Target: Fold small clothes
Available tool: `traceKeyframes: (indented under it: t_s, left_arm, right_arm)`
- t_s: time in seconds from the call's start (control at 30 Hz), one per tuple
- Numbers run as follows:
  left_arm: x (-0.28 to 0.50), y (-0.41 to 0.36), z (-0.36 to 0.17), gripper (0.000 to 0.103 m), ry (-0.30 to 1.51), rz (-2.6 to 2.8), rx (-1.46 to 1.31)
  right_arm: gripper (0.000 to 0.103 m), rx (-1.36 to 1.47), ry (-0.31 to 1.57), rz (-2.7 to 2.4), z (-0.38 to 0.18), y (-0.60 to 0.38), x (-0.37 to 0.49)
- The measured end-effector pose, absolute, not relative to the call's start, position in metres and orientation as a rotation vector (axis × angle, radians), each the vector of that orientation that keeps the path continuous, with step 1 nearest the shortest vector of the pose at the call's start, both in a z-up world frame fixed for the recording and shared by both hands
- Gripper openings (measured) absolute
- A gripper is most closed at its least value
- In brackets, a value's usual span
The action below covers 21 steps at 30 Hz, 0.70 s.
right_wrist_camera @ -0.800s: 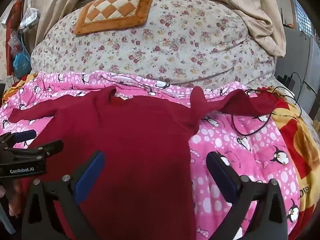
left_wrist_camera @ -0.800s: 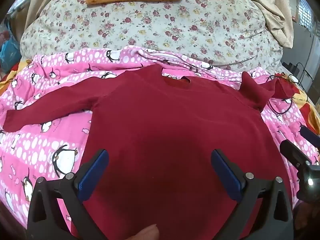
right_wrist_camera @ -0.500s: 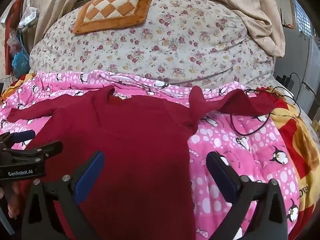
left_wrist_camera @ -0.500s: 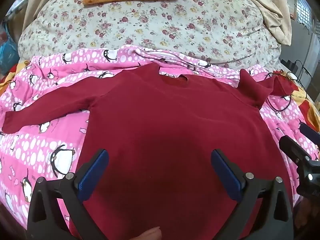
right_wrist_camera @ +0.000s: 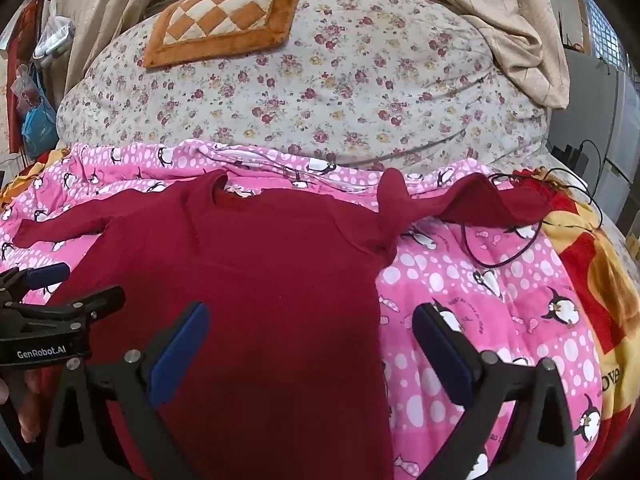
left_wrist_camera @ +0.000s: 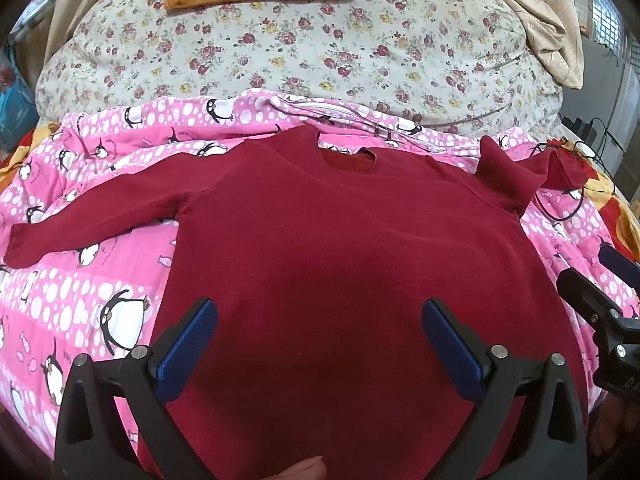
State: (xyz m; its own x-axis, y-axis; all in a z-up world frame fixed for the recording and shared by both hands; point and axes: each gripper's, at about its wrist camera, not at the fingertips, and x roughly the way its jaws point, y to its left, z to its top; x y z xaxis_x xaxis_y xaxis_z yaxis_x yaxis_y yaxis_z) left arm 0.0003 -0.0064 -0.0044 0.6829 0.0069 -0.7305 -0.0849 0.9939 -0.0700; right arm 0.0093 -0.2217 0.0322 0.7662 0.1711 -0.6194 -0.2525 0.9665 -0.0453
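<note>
A: From the left wrist camera, what do you make of it?

B: The red long-sleeved top lies flat, face up, on the pink penguin blanket. Its neck opening points away from us, toward the floral quilt, and its hem comes toward the camera, so body length runs near to far. The left sleeve stretches out sideways and slightly toward us. The right sleeve is bunched and kinked upward near the shoulder.

A: And the tool?

B: The left gripper hovers over the lower body of the top, jaws spread wide, nothing between the blue pads. A fingertip peeks in at the bottom edge. The other gripper shows at the right edge.

A: Now the right wrist camera.

B: Same top, seen more from its right side. Neck still away from us, hem toward us. Here the right sleeve humps up at the shoulder, then trails off to the right, with a black cable looping just beside it. An orange checked cushion sits on the quilt behind.

A: Jaws?

B: The right gripper stands wide open, straddling the top's right side edge from above: one pad over red cloth, one over the blanket. Whether it touches, I cannot tell. The left gripper shows at the left edge.
</note>
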Motion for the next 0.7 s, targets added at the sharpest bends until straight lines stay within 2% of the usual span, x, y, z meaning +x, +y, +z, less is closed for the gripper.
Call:
traceKeyframes:
  t_s: [0.7]
  left_arm:
    - [0.0, -0.007, -0.0073, 0.09, 0.822, 0.049, -0.104]
  right_arm:
    - [0.103, -0.095, 0.666, 0.219, 0.0352, -0.2263, 0.0124]
